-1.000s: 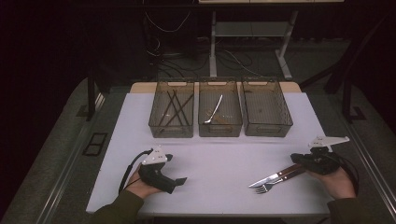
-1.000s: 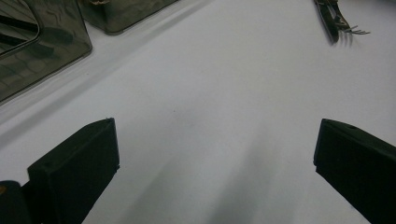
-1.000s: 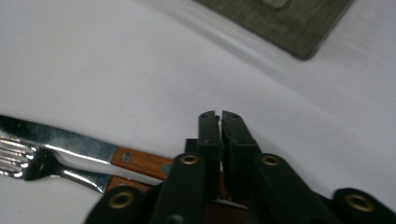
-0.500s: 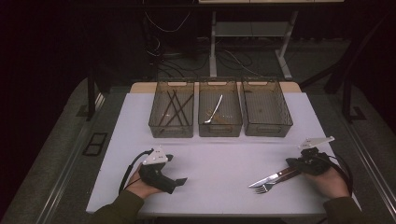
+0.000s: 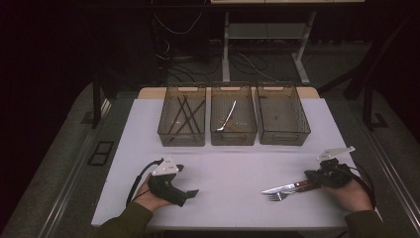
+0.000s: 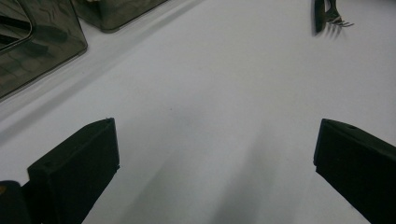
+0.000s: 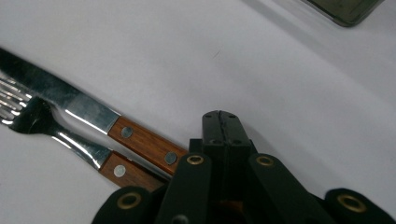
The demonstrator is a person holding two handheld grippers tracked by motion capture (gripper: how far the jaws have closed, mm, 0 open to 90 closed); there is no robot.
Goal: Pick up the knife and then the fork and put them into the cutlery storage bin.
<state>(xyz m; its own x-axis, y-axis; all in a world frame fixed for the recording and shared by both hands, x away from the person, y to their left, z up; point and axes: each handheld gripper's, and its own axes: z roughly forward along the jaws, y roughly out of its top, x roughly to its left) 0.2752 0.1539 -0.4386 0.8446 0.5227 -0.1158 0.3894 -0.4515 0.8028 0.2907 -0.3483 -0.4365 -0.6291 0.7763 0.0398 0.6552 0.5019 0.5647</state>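
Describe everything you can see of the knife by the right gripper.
The knife is a table knife with a shiny steel blade and a reddish-brown wooden handle set with metal rivets. It lies flat on the white table near the front right, blade pointing toward the middle. A matching fork lies right alongside it. Its handle end runs under the shut right gripper; whether the jaws actually grip it is hidden.

Three bins (image 5: 232,121), chopsticks (image 5: 184,115), spoon (image 5: 227,116)

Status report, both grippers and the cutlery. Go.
Left hand-held gripper open, idle on table. Right hand-held gripper shut, beside knife and fork handles, grip unclear. Nothing blocking.
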